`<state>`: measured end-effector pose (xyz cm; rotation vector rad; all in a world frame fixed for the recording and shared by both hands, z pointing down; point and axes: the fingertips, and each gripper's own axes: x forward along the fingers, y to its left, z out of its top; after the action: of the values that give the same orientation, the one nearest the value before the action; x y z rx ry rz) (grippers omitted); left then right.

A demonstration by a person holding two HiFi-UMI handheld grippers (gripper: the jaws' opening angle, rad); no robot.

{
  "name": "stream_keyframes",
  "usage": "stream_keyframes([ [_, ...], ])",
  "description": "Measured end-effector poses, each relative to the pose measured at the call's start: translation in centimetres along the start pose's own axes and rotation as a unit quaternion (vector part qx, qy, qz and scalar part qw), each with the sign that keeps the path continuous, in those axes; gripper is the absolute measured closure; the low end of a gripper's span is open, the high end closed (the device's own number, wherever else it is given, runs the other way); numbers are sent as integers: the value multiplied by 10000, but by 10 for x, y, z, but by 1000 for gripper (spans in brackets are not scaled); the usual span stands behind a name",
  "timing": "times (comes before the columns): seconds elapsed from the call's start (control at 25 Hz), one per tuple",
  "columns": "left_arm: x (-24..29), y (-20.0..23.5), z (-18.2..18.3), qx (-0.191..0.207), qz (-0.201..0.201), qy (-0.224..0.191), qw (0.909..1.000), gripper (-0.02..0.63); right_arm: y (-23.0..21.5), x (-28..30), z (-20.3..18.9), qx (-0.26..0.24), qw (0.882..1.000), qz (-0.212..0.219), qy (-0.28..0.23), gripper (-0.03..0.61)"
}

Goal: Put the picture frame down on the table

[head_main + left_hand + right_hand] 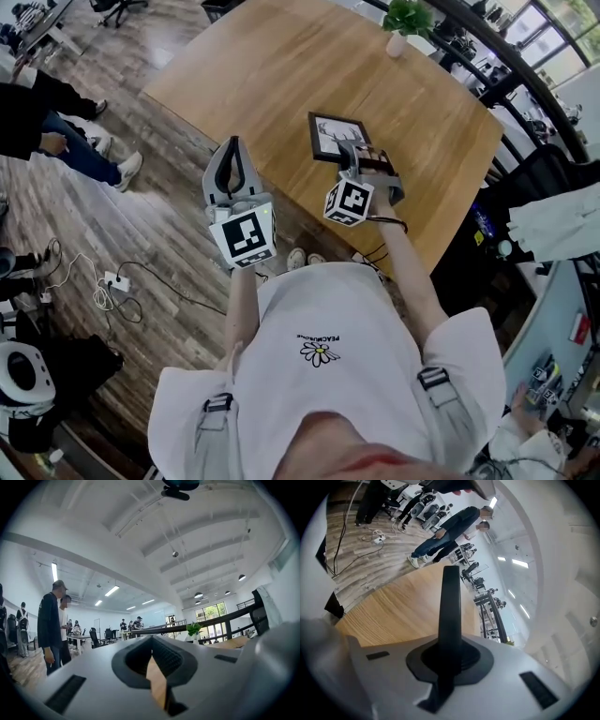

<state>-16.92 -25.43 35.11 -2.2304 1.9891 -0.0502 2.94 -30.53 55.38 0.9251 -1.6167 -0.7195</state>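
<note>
The right tool (354, 159) is pinching the picture frame (336, 137), its jaws pressed tight on the frame's near edge. In the right gripper view the frame shows edge-on as a thin black bar rising from between the jaws, with the wooden tabletop (403, 616) behind it. From the head view the frame is black, with a pale picture of a deer facing up. It is tilted over the near part of the tabletop, close to the person's side. The views do not show whether its underside touches the wood.

The left tool (232, 145) is held off the near-left edge of the tabletop, over the plank floor (141, 234), and it points level. Its jaws meet at the tips with nothing between them; in the left gripper view only a sliver of wood colour shows through the gap behind the tips.

A small green plant (406, 19) in a white pot stands at the far side of the tabletop, well apart from the frame. People (56, 131) stand on the floor to the left, and a white power strip (112, 279) with its cable lies near them.
</note>
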Motion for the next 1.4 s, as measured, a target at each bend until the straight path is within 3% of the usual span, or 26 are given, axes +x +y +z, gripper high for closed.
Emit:
stream_keyframes([
  [0.32, 6, -10, -10, -25, -116, 97, 9999, 598, 17, 28, 1, -221, 9995, -77, 217, 557],
  [0.72, 9, -7, -22, 20, -45, 287, 9996, 598, 30, 61, -36, -154, 9903, -41, 1378, 557],
  [1.2, 17, -41, -38, 9, -462, 522, 9976, 598, 35, 82, -43, 27, 9879, -129, 1546, 548],
  [1.4, 18, -45, -44, 30, -566, 577, 9967, 598, 49, 88, -42, 373, 9878, 249, 1493, 495],
])
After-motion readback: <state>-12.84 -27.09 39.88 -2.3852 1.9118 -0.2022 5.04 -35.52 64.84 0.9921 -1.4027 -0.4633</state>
